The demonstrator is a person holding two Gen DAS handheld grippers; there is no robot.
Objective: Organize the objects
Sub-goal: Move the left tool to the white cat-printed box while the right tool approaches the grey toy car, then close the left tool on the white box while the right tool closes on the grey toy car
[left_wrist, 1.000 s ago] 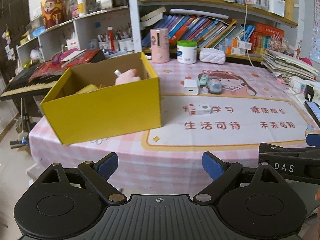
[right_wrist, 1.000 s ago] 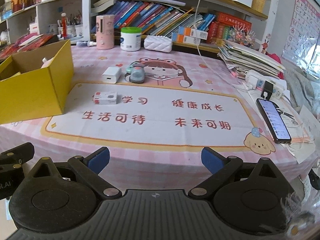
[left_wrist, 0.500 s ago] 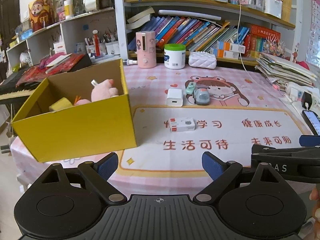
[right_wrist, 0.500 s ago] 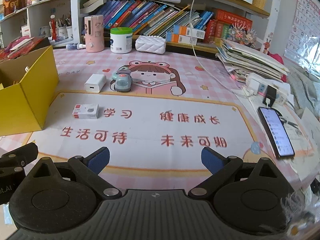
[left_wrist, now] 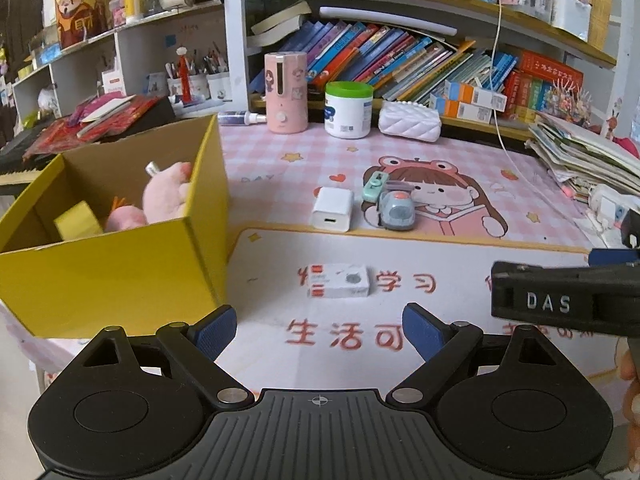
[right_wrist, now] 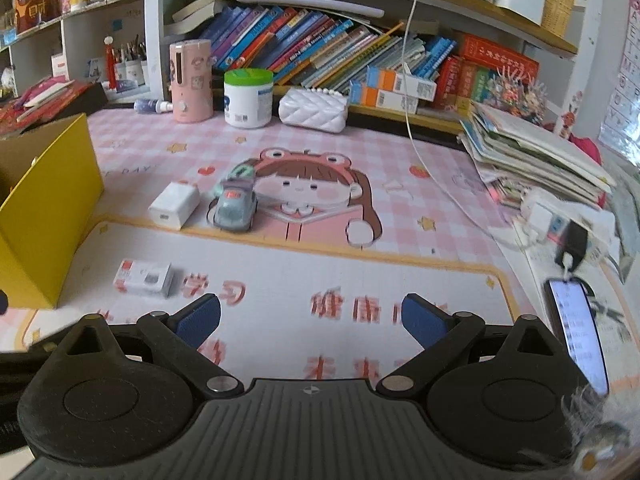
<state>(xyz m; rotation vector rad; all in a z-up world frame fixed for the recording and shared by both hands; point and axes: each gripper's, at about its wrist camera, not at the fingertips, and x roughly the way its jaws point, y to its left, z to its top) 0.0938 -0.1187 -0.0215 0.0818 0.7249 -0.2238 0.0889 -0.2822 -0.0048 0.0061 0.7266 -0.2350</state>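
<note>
A yellow cardboard box (left_wrist: 120, 264) stands at the left of the desk and holds a pink plush toy (left_wrist: 164, 196); the box also shows in the right wrist view (right_wrist: 44, 216). On the mat lie a small white and red box (left_wrist: 339, 280) (right_wrist: 145, 278), a white charger (left_wrist: 333, 208) (right_wrist: 174, 204), a grey toy car (left_wrist: 396, 210) (right_wrist: 235, 207) and a small mint green item (left_wrist: 375, 185). My left gripper (left_wrist: 319, 331) is open and empty, just short of the small box. My right gripper (right_wrist: 311, 322) is open and empty over the mat.
A pink dispenser (left_wrist: 285, 92), a green-lidded white jar (left_wrist: 347, 109) and a white quilted pouch (left_wrist: 409, 124) stand at the back before the bookshelf. A paper stack (right_wrist: 532, 152), a power strip (right_wrist: 568, 220) and a phone (right_wrist: 576, 332) lie at the right.
Both grippers have moved forward over the desk, so the small box, charger and toy car are closer. Both stay open. Nothing on the desk has moved.
</note>
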